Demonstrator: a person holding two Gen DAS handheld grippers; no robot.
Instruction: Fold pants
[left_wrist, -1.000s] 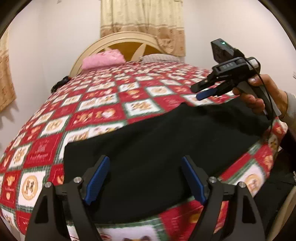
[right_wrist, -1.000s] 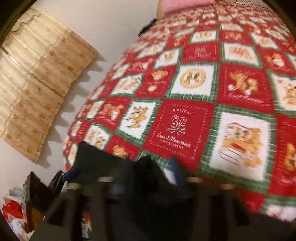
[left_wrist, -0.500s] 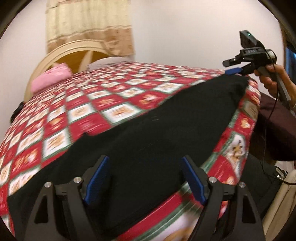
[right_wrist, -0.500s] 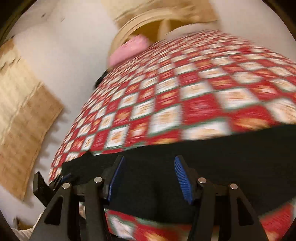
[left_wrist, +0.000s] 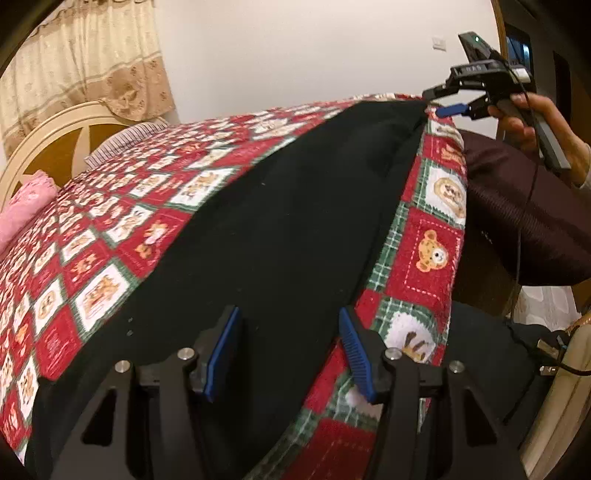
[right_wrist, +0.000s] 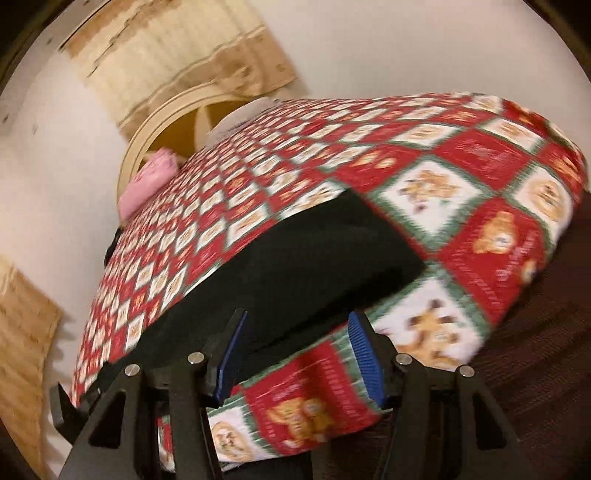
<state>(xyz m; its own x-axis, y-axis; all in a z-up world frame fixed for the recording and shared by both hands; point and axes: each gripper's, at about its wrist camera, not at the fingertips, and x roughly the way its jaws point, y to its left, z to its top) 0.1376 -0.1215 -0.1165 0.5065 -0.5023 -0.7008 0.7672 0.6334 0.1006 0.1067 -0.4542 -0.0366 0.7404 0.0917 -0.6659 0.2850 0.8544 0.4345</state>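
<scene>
Pants (left_wrist: 280, 236) are lying lengthwise across frame centre, unfolded crosswise; left gripper (left_wrist: 288, 354) is closing, ungripped; right gripper (right_wrist: 299, 358) is hovering half-open, empty.

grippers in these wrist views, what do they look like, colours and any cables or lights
Both are black plastic. The left tool has two angular black fingers with ribbed blue pads and silver screws at the joints. The right tool, seen from the side, carries a black box with a small green light on top, white lettering, a grey handle and a thin black cable. A light sleeve cuff shows at the wrist.
</scene>
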